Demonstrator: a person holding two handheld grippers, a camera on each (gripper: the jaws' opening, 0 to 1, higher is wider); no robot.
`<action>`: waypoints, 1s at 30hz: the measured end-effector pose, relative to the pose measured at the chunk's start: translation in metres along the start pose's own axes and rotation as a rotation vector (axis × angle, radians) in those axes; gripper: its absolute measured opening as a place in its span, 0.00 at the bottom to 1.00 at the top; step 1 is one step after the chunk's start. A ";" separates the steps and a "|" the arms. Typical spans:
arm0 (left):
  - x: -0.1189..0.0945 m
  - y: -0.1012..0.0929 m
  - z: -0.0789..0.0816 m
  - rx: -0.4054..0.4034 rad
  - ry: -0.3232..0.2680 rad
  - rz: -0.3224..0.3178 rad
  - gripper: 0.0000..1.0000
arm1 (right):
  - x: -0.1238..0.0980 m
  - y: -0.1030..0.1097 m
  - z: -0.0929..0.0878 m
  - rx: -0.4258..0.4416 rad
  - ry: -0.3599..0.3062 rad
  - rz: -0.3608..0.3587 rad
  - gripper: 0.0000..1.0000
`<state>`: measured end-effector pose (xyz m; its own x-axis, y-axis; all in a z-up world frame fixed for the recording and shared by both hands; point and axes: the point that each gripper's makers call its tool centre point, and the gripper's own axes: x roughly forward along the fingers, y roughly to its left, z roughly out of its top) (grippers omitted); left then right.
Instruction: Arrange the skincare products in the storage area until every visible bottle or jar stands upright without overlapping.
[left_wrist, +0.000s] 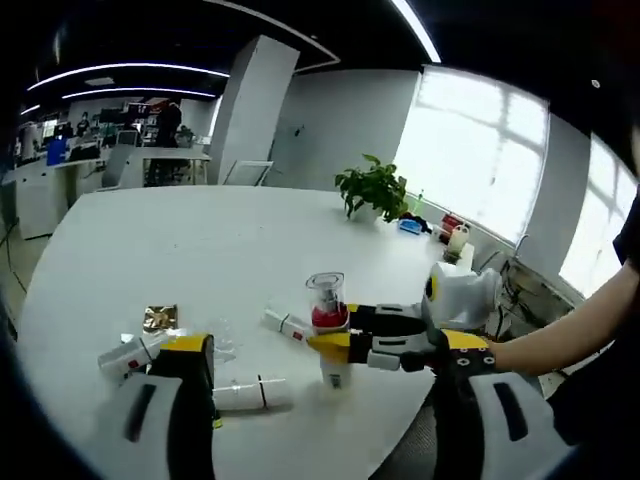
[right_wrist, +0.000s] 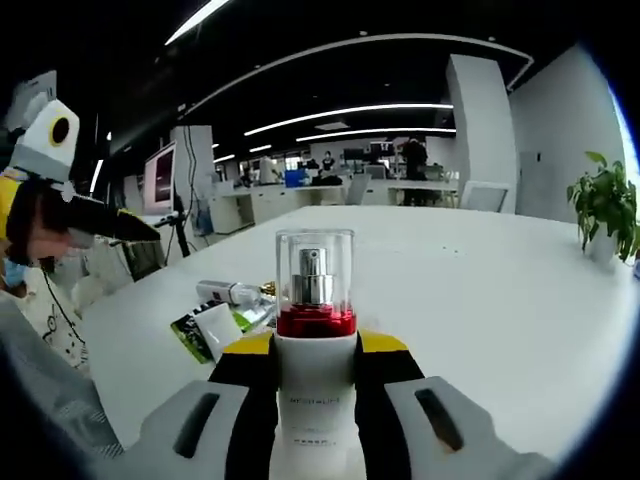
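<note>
A white spray bottle (right_wrist: 313, 395) with a red collar and clear cap stands upright between my right gripper's (right_wrist: 314, 352) yellow-and-black jaws, which are shut on its body. In the left gripper view the same bottle (left_wrist: 326, 305) shows at the table's near side, held by the right gripper (left_wrist: 345, 345) reaching in from the right. My left gripper (left_wrist: 325, 350) is open, its jaws spread wide with nothing in their grip. A white tube (left_wrist: 250, 392) lies on its side near the left jaw. Another tube (left_wrist: 284, 324) and a white bottle (left_wrist: 125, 355) also lie flat.
A gold packet (left_wrist: 160, 318) lies on the white table (left_wrist: 200, 250), a green packet (right_wrist: 205, 330) beside a lying tube (right_wrist: 225, 292). A potted plant (left_wrist: 375, 188) stands at the far edge. A person's arm (left_wrist: 560, 340) comes in from the right. Desks and chairs stand beyond.
</note>
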<state>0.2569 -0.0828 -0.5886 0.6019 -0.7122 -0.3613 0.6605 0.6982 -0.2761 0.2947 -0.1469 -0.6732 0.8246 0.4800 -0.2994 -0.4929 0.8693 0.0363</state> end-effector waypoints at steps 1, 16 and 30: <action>0.005 0.000 0.000 0.003 0.000 -0.006 0.83 | -0.001 0.000 -0.001 0.000 0.000 0.000 0.28; 0.064 -0.013 -0.025 -0.039 0.084 -0.098 0.62 | -0.011 0.009 -0.002 -0.048 0.015 0.052 0.28; 0.073 -0.019 -0.033 -0.007 0.106 -0.116 0.42 | -0.015 0.015 0.005 -0.056 0.011 0.067 0.28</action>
<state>0.2732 -0.1458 -0.6390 0.4709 -0.7765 -0.4186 0.7193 0.6127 -0.3274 0.2760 -0.1402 -0.6628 0.7865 0.5350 -0.3086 -0.5614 0.8275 0.0036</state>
